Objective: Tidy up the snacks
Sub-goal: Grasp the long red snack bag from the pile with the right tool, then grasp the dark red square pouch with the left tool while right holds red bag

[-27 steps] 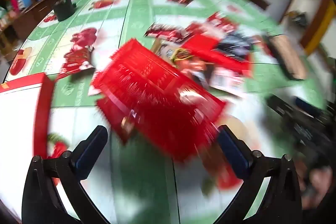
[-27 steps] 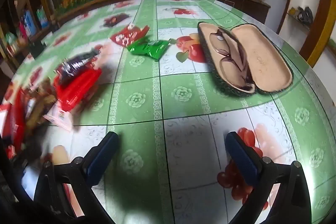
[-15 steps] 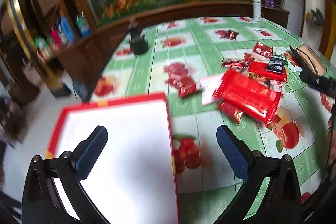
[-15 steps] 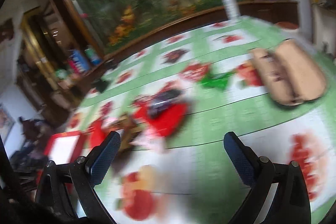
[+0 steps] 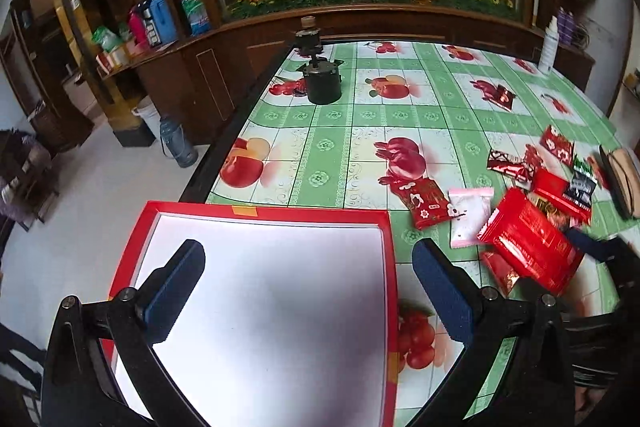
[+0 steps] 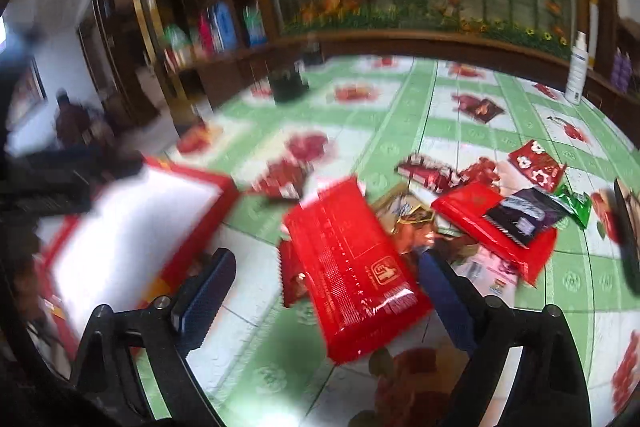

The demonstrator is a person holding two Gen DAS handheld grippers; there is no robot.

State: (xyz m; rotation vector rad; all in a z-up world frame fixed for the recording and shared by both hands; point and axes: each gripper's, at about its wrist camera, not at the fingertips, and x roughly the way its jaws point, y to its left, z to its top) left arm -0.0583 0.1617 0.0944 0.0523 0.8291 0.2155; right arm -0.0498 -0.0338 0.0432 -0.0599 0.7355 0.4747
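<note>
Between the spread fingers of the right gripper [image 6: 326,291] lies the large red snack packet [image 6: 348,275] on the counter [image 6: 452,119] — jaws wide, nothing held yet. Judging by this, the pick is about to start; closing on the packet comes next. Off to its left sits the red box [image 5: 384,235], under the left gripper [image 5: 308,289], which hangs released — likely the destination.

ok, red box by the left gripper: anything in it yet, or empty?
Empty. The red box shows only bare white floor in the left wrist view; the snack packets, including the big red packet, lie on the tablecloth beside it.
</note>
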